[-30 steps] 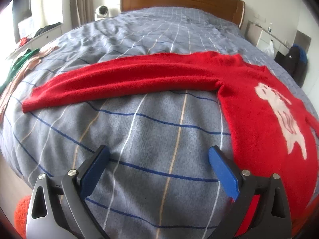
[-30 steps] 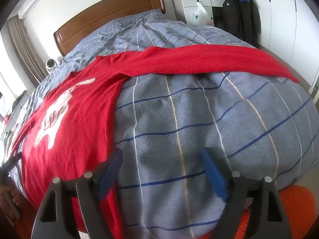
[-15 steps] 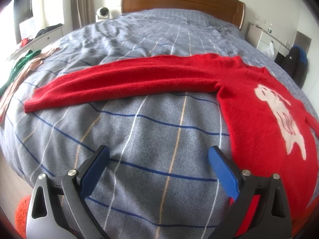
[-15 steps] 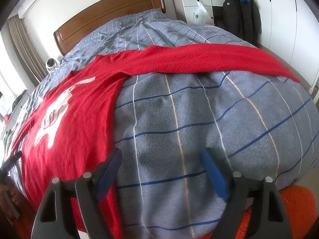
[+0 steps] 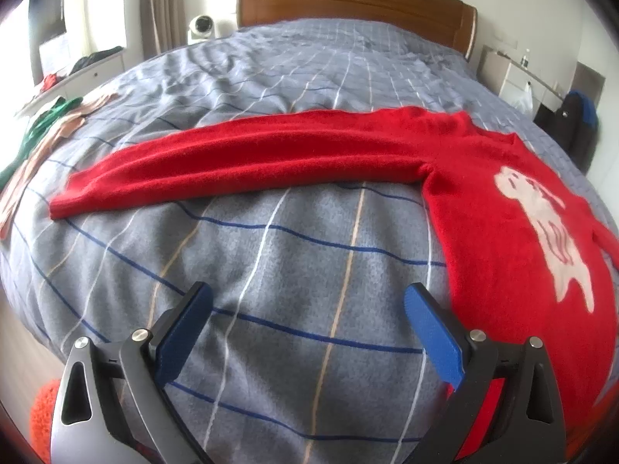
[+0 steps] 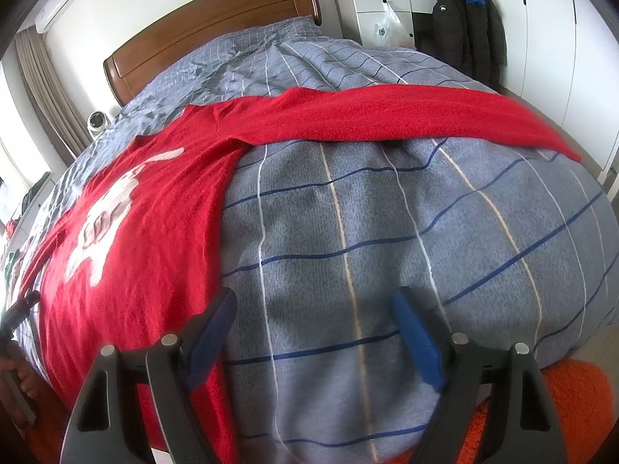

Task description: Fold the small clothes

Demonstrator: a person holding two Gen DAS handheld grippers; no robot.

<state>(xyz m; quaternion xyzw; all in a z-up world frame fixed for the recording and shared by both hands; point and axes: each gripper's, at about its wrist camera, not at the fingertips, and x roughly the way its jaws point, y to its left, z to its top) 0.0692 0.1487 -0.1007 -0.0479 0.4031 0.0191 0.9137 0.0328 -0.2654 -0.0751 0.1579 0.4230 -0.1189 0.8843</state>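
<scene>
While your left gripper [image 5: 305,332] and right gripper [image 6: 313,332] gape apart holding nothing, the red sweater [image 5: 503,224] lies flat on the bed [image 5: 271,255], sleeves reaching toward nine and three o'clock.

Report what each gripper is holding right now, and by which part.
Nothing is held. The left gripper and the right gripper both stand open above the bedspread, and the red sweater lies spread flat, untouched by either.

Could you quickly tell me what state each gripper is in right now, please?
Left gripper: open, holding nothing, above the bedspread beside the red sweater.
Right gripper: open, holding nothing, also over the bedspread.
</scene>
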